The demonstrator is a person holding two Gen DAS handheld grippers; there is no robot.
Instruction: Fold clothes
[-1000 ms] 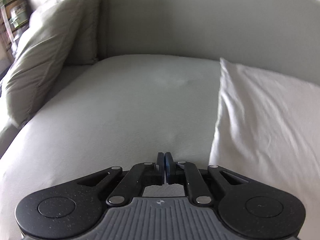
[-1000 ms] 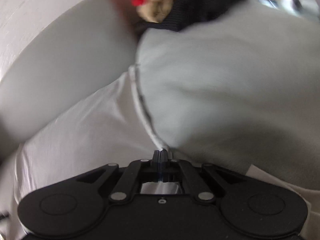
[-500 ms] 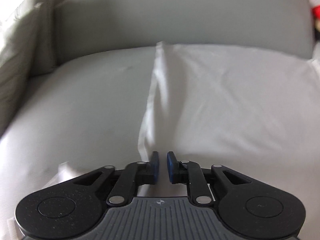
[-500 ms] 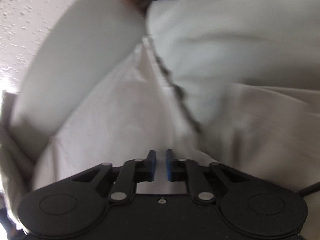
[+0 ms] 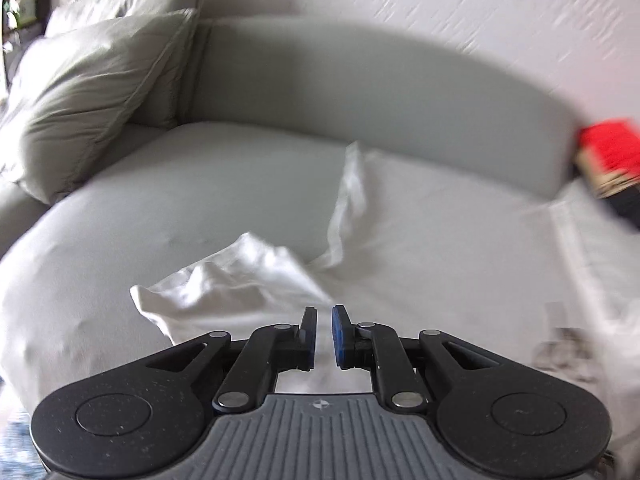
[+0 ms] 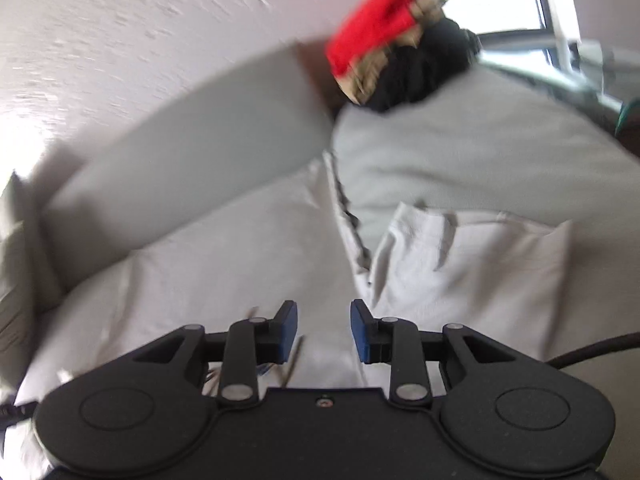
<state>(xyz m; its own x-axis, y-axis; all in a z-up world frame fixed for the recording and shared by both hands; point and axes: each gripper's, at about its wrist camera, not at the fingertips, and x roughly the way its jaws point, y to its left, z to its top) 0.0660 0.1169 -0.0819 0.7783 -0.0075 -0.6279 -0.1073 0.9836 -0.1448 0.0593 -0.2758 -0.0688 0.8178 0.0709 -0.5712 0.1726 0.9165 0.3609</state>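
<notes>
A white garment [image 5: 440,240] lies spread on the grey sofa seat [image 5: 200,184], with a crumpled sleeve or corner [image 5: 224,280] bunched at its near left. My left gripper [image 5: 323,312] hovers above that near edge, its jaws a narrow gap apart with nothing pinched between them. In the right wrist view the same white garment [image 6: 224,272] covers the seat, and a folded-over part [image 6: 472,264] lies to the right. My right gripper [image 6: 324,308] hangs over the cloth with its jaws opening and nothing between them.
The sofa backrest [image 5: 360,80] curves behind the garment. Two grey cushions [image 5: 92,92] lean at the left end and another grey cushion [image 6: 480,152] at the right. A pile of red, tan and black clothes [image 6: 392,44] sits on the backrest. A dark cable [image 6: 592,348] trails at the right.
Both grippers have drawn back and upward from the cloth. The right jaws went from shut to wide apart, the left from shut to a small gap. The garment now lies released.
</notes>
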